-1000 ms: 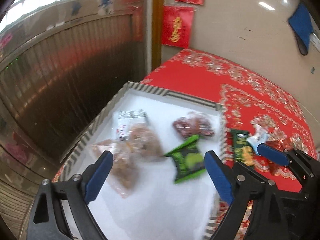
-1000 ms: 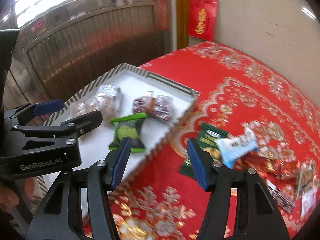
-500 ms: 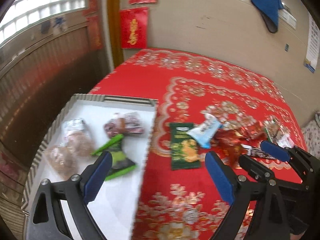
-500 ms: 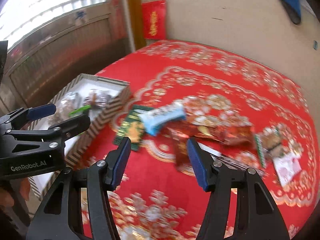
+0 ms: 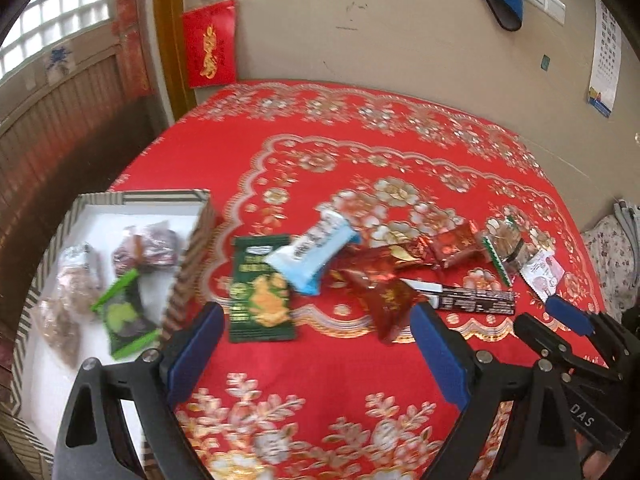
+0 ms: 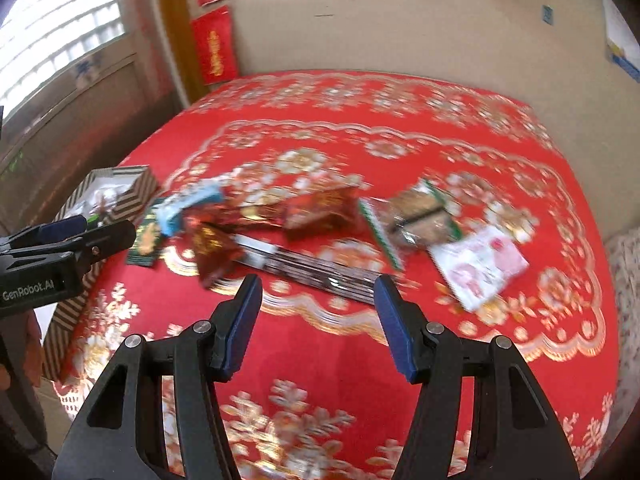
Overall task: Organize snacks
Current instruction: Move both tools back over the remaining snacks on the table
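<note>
Both views have been swung away from the striped tray (image 5: 188, 248) and onto the loose heap of snacks on the red-clothed bench (image 5: 320, 168); a second ago the tray filled the space ahead of the left tongs (image 5: 316, 344), and now it is seen off to their left, with four packets already lying in it, among them a green packet (image 5: 124, 316). The left tongs are spread wide and empty, with a dark green packet (image 5: 260, 292) just beyond their left finger and a red wrapper (image 5: 384, 300) ahead between the fingers. The right tongs (image 6: 318, 308) are held half apart, nothing between them, and a long dark bar (image 6: 316, 272) is framed just ahead, with a pale pink packet (image 6: 480, 268) further to their right. A return for the next pickup is judged to be under way, with most of the snacks not yet in the tray.
</note>
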Action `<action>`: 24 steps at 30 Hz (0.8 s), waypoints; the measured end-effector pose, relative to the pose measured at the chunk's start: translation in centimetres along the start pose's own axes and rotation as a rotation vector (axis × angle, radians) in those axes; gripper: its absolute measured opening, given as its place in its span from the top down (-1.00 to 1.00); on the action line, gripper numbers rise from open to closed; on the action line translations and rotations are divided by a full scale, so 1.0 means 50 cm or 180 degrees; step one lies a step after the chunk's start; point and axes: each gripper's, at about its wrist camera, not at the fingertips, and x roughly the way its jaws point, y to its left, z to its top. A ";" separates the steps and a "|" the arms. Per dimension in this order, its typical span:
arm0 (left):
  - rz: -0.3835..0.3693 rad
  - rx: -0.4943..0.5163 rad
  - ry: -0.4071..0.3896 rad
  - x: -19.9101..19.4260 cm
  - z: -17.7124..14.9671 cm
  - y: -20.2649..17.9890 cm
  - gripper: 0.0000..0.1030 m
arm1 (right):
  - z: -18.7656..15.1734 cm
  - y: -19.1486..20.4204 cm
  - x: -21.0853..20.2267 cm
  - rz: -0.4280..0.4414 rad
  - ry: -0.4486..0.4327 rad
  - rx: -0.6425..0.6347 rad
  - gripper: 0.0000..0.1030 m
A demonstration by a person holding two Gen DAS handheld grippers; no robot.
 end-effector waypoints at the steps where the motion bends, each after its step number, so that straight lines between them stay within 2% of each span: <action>1: 0.0002 -0.0002 0.0020 0.007 0.000 -0.008 -0.85 | -0.003 -0.011 -0.002 -0.0010 0.0000 0.0027 -0.14; 9: -0.0022 -0.0095 0.0125 0.050 0.012 -0.055 -0.85 | -0.016 -0.078 -0.011 -0.0057 -0.0005 0.0160 -0.14; 21: -0.0059 -0.0217 0.0279 0.106 0.019 -0.086 -0.85 | -0.018 -0.171 -0.010 -0.0152 -0.0001 0.0403 -0.14; 24: -0.0072 -0.0242 0.0318 0.116 0.019 -0.088 -0.85 | -0.012 -0.179 -0.006 -0.0159 0.0000 0.0366 -0.26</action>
